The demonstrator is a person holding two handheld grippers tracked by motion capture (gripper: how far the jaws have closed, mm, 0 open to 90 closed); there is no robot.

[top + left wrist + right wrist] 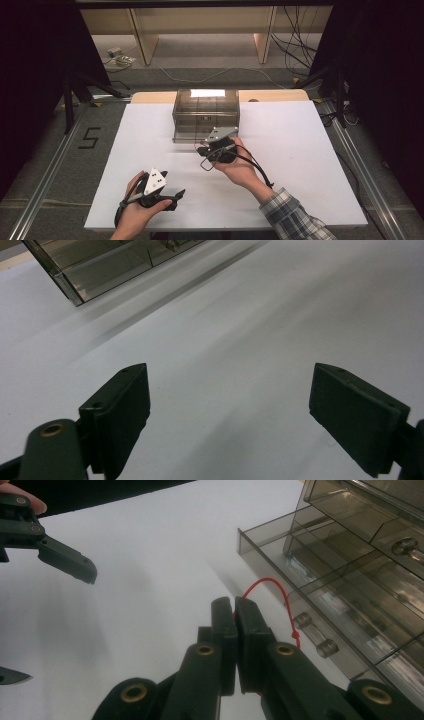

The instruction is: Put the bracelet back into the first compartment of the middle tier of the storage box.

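Note:
A smoky clear drawer cabinet (206, 112) stands at the middle back of the white table (310, 165). One of its drawers (280, 555) is pulled out a little. My right gripper (202, 150) sits just in front of the cabinet, shut (234, 605) on a thin red string (267, 580). The string loops out of the jaws toward a clear drawer knob (302, 620). My left gripper (172, 186) rests near the front left of the table, open (230, 415), with bare table between its pads (122, 405).
The cabinet's corner (70, 287) lies beyond the left gripper. Off the table's far edge are wooden furniture legs (142, 40) and cables (295, 45) on the floor. A metal rail (45, 190) runs along the left side.

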